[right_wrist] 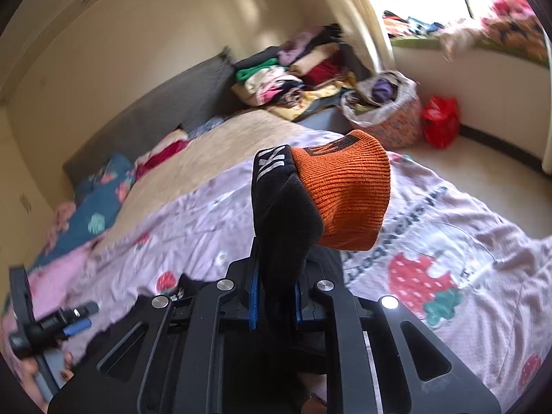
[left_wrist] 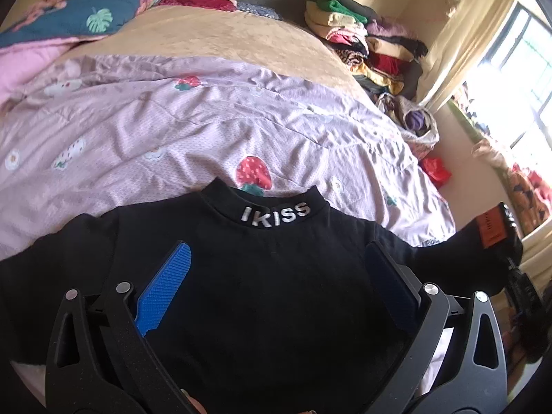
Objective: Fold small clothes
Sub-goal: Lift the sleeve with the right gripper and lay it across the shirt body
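A black top (left_wrist: 262,293) with "IKISS" on its collar (left_wrist: 276,212) lies on the pink strawberry sheet (left_wrist: 172,131). My left gripper (left_wrist: 276,276) hovers over its chest, blue pads (left_wrist: 165,293) wide apart and open, nothing pinched between them. At the right edge my right gripper (left_wrist: 514,265) holds the sleeve's orange cuff (left_wrist: 495,231) up off the bed. In the right wrist view that gripper (right_wrist: 276,276) is shut on the black sleeve (right_wrist: 283,227), and the orange ribbed cuff (right_wrist: 345,189) sticks up past the fingertips. The left gripper (right_wrist: 51,321) shows at lower left.
A stack of folded clothes (left_wrist: 362,41) sits at the far corner of the bed. A patterned basket of laundry (right_wrist: 386,110) and a red bag (right_wrist: 441,120) stand on the floor. A teal floral quilt (left_wrist: 86,10) is bunched at the head. The window (left_wrist: 517,79) is to the right.
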{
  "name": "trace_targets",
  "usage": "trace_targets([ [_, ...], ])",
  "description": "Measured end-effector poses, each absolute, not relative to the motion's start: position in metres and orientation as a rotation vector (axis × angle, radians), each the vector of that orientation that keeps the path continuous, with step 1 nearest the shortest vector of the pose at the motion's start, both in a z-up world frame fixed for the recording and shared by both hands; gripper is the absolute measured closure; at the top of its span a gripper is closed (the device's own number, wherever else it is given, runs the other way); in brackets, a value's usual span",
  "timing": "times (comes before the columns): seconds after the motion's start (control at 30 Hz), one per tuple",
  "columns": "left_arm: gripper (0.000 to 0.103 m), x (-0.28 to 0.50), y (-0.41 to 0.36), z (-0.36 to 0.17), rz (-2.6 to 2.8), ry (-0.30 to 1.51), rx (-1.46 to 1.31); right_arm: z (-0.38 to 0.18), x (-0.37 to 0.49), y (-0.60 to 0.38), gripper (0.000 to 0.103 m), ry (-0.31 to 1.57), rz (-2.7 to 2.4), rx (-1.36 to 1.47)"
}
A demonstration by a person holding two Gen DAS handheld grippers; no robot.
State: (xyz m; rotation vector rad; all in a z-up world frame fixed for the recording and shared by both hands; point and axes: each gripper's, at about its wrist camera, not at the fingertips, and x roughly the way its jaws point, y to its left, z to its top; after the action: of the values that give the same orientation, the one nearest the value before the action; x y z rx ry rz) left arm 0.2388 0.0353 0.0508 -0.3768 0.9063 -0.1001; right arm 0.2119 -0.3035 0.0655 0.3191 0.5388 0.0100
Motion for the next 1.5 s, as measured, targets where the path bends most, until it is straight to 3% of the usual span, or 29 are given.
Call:
trace_targets([
  [0.33, 0.008, 0.225, 0.096, 0.029, -0.090, 0.912, -0.526, 0.044, 0.226, -0.204, 0.089, 0.609, 0.140, 0.156],
  [0.73, 0.008, 0.210, 0.124, -0.010, -0.209, 0.974, -0.711, -0.020, 0.233, -0.097, 0.086, 0.760, 0.289, -0.006],
  [0.83, 0.008, 0.208, 0.129, -0.020, -0.211, 0.990, -0.748, -0.036, 0.227, -0.081, 0.073, 0.802, 0.343, -0.001],
  [0.9, 0.008, 0.207, 0.130, -0.027, -0.222, 1.003, -0.783, -0.040, 0.217, -0.074, 0.056, 0.813, 0.394, 0.005],
  [1.07, 0.008, 0.208, 0.119, -0.034, -0.229, 1.038, -0.775, -0.040, 0.198, -0.071, 0.041, 0.838, 0.502, 0.024],
  [1.37, 0.011, 0.212, 0.080, -0.054, -0.214, 1.111, -0.666, -0.033, 0.181, -0.127, 0.041, 0.854, 0.415, 0.125],
  [1.4, 0.014, 0.210, 0.074, -0.054, -0.203, 1.102, -0.626, -0.032, 0.180, -0.133, 0.041, 0.852, 0.396, 0.127],
  [1.47, 0.058, 0.210, 0.069, -0.053, -0.198, 1.083, -0.602, -0.032, 0.178, -0.144, 0.041, 0.849, 0.365, 0.141],
  [1.5, 0.066, 0.210, 0.067, -0.052, -0.191, 1.076, -0.589, -0.032, 0.178, -0.149, 0.041, 0.849, 0.352, 0.153],
])
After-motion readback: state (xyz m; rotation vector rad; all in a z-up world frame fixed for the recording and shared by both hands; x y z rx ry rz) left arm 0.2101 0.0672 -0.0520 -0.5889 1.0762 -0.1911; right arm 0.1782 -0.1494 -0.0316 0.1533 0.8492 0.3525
